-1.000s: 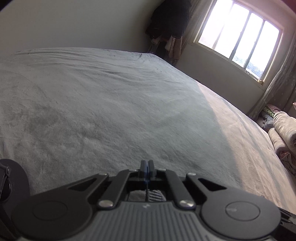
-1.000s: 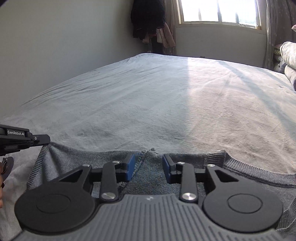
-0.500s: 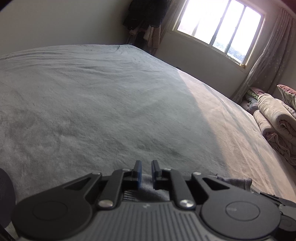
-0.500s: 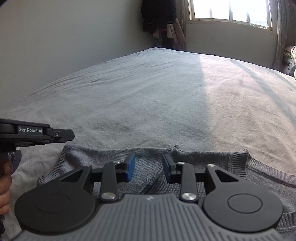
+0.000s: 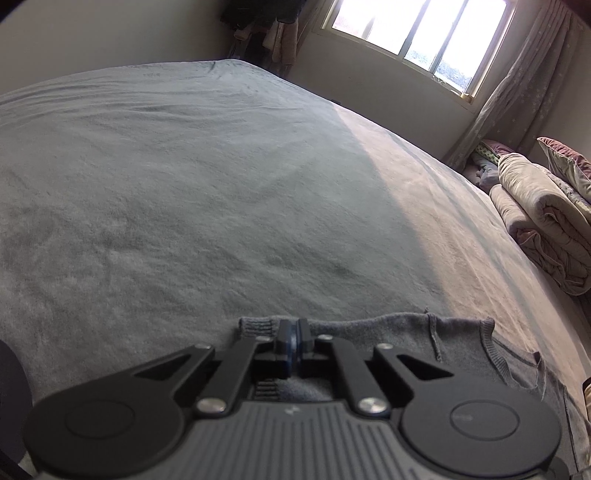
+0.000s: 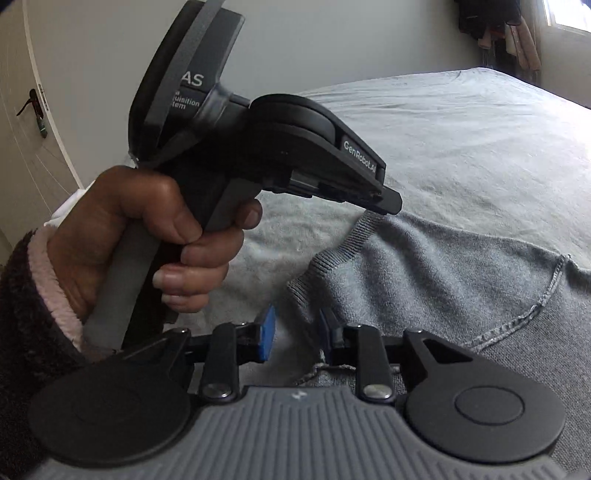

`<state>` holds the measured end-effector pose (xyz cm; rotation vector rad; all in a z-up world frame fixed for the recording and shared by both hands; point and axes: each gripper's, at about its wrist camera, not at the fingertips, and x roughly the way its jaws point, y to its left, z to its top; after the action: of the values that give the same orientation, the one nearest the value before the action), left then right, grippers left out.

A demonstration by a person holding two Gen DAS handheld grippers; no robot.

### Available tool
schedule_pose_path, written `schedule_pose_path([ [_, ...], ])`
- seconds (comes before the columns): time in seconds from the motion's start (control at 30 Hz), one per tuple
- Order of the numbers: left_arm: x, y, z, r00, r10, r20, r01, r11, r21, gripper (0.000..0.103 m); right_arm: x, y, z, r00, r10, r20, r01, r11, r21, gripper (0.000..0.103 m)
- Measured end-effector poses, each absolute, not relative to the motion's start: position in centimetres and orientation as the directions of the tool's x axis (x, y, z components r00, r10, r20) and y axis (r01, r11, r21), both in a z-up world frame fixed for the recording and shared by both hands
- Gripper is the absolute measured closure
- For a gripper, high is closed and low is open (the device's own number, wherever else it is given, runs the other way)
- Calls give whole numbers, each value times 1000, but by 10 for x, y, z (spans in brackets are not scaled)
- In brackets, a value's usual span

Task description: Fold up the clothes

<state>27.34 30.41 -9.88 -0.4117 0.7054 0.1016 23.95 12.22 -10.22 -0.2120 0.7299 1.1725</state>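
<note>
A grey knit sweater (image 6: 461,280) lies on the bed, its ribbed hem and a stitched seam showing; it also shows in the left wrist view (image 5: 406,336). My left gripper (image 5: 294,338) is shut on the sweater's ribbed edge and lifts that corner a little, as the right wrist view shows (image 6: 384,201). My right gripper (image 6: 297,332) is open, its blue pads either side of the sweater's near edge, close beside the hand that holds the left gripper.
A wide grey bedspread (image 5: 221,177) covers the bed. Rolled quilts and pillows (image 5: 546,221) lie at its right side. A window (image 5: 417,33) and hanging dark clothes (image 5: 258,22) are at the far wall. A white door (image 6: 33,122) stands left.
My left gripper opened, then shut on the sweater's ribbed edge and raised it. My right gripper stayed open and swung left toward the left gripper.
</note>
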Motion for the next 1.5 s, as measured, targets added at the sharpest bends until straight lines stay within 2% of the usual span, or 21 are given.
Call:
schedule_pose_path([
  [0.13, 275, 305, -106, 747, -69, -661, -222, 911, -346, 101, 240, 135, -109, 217, 750, -625, -892, 412, 185, 77],
  [0.17, 276, 306, -108, 744, -67, -665, -228, 910, -346, 101, 240, 138, -110, 218, 753, -620, -891, 414, 189, 88],
  [0.27, 277, 306, -111, 742, -44, -669, -248, 909, -335, 101, 249, 135, -108, 121, 808, -577, -860, 376, 346, 95],
  [0.3, 277, 307, -111, 744, -41, -667, -252, 907, -338, 101, 252, 134, -108, 86, 826, -557, -845, 356, 398, 103],
  [0.33, 277, 308, -112, 746, -39, -665, -256, 905, -341, 101, 255, 134, -109, 50, 838, -543, -835, 333, 438, 103],
  [0.43, 277, 310, -112, 750, -43, -660, -264, 895, -358, 101, 252, 143, -112, 63, 807, -587, -841, 360, 405, 101],
  [0.5, 274, 310, -105, 767, -53, -639, -249, 894, -373, 101, 251, 137, -104, 61, 820, -569, -826, 362, 433, 87],
  [0.63, 273, 303, -99, 795, -133, -592, -163, 893, -420, 101, 248, 100, -77, 173, 832, -528, -800, 431, 417, 87],
  [0.73, 284, 288, -110, 761, -162, -628, -139, 904, -403, 101, 247, 57, -61, 270, 811, -519, -756, 512, 408, 83],
  [0.8, 290, 280, -119, 745, -150, -650, -140, 918, -372, 98, 245, 20, -58, 329, 794, -512, -725, 560, 402, 56],
  [1.0, 289, 273, -121, 762, -78, -643, -162, 938, -305, 98, 233, -74, -56, 510, 638, -576, -578, 751, 320, 56],
  [1.13, 290, 260, -113, 745, 32, -666, -198, 964, -176, 98, 226, -144, -65, 668, 468, -579, -370, 884, 287, 54],
  [1.23, 291, 250, -106, 719, 111, -686, -225, 971, -79, 96, 216, -194, -71, 770, 280, -573, -192, 959, 210, 45],
  [1.3, 292, 246, -102, 699, 137, -702, -227, 973, -36, 82, 208, -227, -74, 792, 150, -592, -82, 987, 140, 37],
  [1.37, 294, 243, -95, 677, 159, -719, -235, 972, -7, 73, 203, -254, -77, 790, 94, -606, -14, 991, 135, 36],
  [1.5, 292, 229, -73, 661, 180, -729, -260, 966, 2, 69, 198, -302, -88, 778, 72, -624, 77, 975, 209, 36],
])
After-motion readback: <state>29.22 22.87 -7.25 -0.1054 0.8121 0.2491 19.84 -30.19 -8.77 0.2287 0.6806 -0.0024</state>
